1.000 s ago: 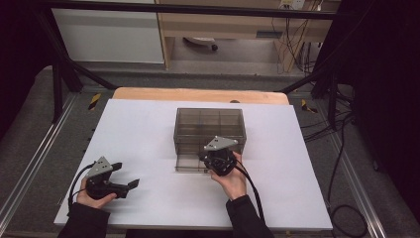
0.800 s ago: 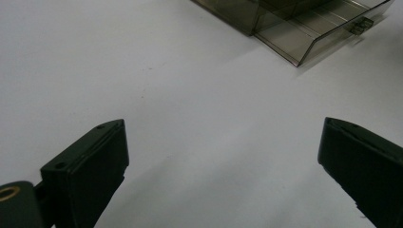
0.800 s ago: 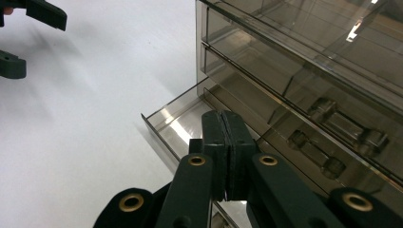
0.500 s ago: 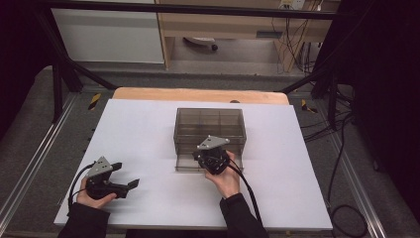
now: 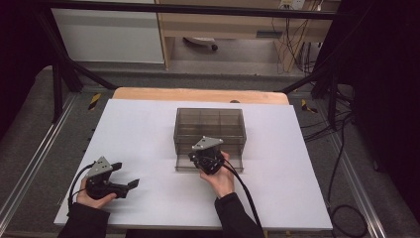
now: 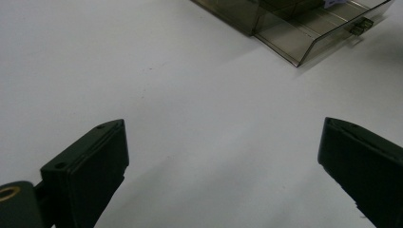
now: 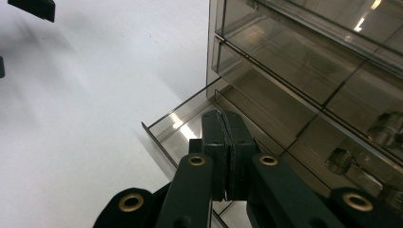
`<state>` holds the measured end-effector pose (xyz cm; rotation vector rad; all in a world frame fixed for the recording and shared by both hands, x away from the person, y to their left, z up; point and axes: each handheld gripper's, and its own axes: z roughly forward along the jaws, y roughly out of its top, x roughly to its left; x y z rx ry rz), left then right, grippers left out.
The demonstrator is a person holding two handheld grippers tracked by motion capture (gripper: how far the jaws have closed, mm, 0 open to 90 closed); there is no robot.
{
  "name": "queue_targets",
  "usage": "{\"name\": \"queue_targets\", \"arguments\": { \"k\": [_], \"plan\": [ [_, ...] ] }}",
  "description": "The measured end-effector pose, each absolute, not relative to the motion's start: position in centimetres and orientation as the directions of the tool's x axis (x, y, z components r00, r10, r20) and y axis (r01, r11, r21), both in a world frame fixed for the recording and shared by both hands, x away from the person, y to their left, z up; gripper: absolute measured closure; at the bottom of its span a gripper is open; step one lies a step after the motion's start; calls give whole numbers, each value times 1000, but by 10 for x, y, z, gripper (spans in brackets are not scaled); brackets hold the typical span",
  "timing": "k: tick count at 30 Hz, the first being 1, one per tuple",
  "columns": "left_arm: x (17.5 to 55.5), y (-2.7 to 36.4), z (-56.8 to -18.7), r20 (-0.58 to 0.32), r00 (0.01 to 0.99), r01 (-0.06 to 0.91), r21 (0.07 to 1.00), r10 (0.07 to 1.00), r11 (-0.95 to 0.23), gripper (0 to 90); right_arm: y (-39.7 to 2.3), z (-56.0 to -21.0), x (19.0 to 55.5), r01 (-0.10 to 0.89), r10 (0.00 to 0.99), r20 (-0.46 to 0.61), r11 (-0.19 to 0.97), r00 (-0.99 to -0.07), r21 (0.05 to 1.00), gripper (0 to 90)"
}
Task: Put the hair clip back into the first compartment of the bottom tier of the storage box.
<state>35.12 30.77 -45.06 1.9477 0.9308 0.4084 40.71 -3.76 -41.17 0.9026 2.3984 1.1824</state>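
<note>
I have the box (image 5: 210, 130), a smoky clear drawer unit, sitting at the centre of the worktop (image 5: 148, 124), slightly toward 12 o'clock. Its bottom drawer (image 5: 183, 164) is pulled partly out toward 6 o'clock.

My right gripper (image 5: 207, 156) hangs over the front of that drawer. In the right gripper view its fingers (image 7: 211, 142) are pressed flat together, and I see nothing between them. I cannot tell whether they touch the drawer's front wall or only hover above it.

My left gripper (image 5: 130, 184) rests low on the worktop at about 8 o'clock, well apart from the box. Its fingers (image 6: 90, 166) stand wide open and empty, aimed roughly toward the drawer's corner.

My chief worry is the box itself. It looks light, and nothing holds it down. If I pull or push the drawer with the right gripper alone, I judge the whole box may slide across the smooth worktop or tip forward, since my left gripper is too far off to brace it.

Second, the closed fingers could slip down inside the drawer and jam against its front wall, or skid off the glossy plastic.

Third, a hard pull might bring the drawer right out of its slot and drop it. The trailing cable (image 5: 245, 191) from the right gripper could also snag at the worktop's edge near 6 o'clock.
</note>
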Motion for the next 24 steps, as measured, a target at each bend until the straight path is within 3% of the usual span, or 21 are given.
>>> {"name": "queue_targets", "arguments": {
  "k": [24],
  "plan": [
    [351,308,-451,-79,661,444,843,747,-304,21,-29,-431,414,415,674,-33,493,-738,765,892]
  ]
}}
